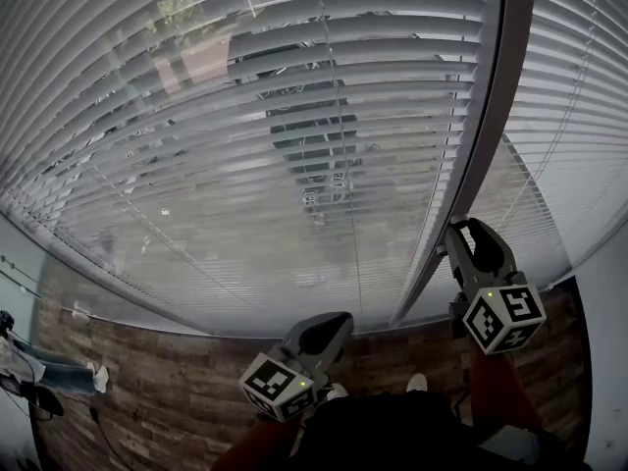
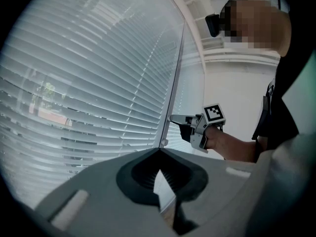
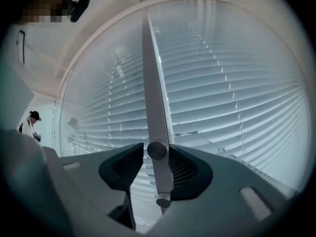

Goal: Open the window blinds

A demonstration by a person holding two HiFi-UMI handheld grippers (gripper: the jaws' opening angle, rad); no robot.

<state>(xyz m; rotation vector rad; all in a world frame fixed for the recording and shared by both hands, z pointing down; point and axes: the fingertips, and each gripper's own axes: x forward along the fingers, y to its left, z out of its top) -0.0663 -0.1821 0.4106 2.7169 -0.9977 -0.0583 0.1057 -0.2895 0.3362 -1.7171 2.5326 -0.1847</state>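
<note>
Window blinds [image 1: 245, 116] filled most of the head view, lowered all the way, with the slats tilted enough that trees and a building showed through. A second blind [image 1: 589, 106] hung to the right. Dark wood floor [image 1: 147, 381] lay below the sill.

A grey wand [image 3: 154, 102] hung down between the two blinds.

The right gripper [image 3: 157, 154] was raised at the lower end of the wand. Its jaws stood wide with the wand between them, close to both pads but not squeezed.

The left gripper [image 2: 158, 152] was held lower, near the body and apart from the blinds. Its jaw tips were together with nothing between them.

Both grippers had marker cubes, right [image 1: 502, 317] and left [image 1: 278, 386].

The wand's end cap [image 3: 163, 200] sat just below the right jaws. Another person [image 3: 32, 125] stood far off by the left wall, too small to make out.
</note>
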